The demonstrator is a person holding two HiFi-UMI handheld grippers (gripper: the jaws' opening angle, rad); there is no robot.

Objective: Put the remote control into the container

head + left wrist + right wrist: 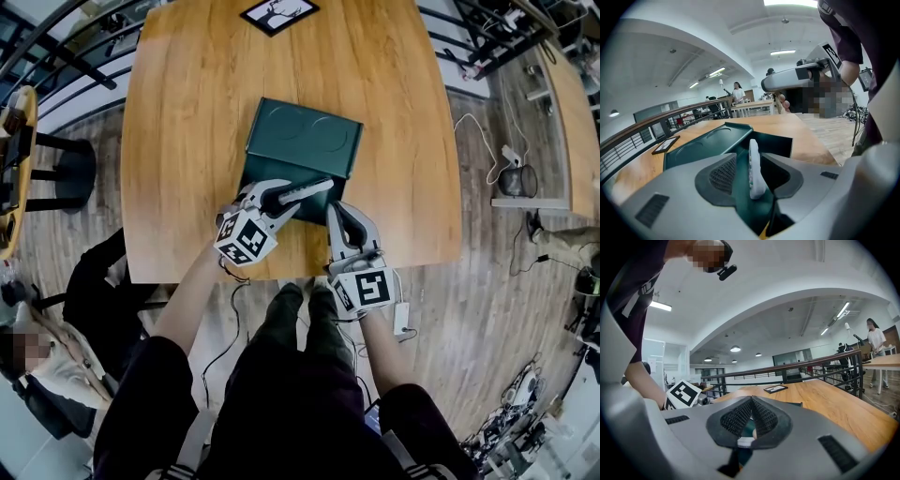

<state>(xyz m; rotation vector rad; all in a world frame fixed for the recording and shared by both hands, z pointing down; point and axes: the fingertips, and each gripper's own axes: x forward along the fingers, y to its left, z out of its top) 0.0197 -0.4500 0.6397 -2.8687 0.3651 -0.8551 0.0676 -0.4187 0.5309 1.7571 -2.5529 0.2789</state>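
Note:
A dark green container [272, 171] lies open on the wooden table [187, 112], its lid [305, 136] folded back behind it. In the left gripper view a white remote control [753, 157] stands on edge over the green container [708, 145]. My left gripper [754, 171] is open around the remote, with a gap showing on each side of it. From the head view the left gripper [298, 193] hangs over the container's near half with the remote [317, 187] at its tips. Just right of it, my right gripper [339, 210] points at the container, its tips [751, 401] shut together.
A black picture frame [278, 13] lies at the table's far edge. The table's near edge runs just below both grippers. A railing [806, 369] and other tables stand beyond. A person [738, 93] stands far off. Cables and gear lie on the floor at right [511, 173].

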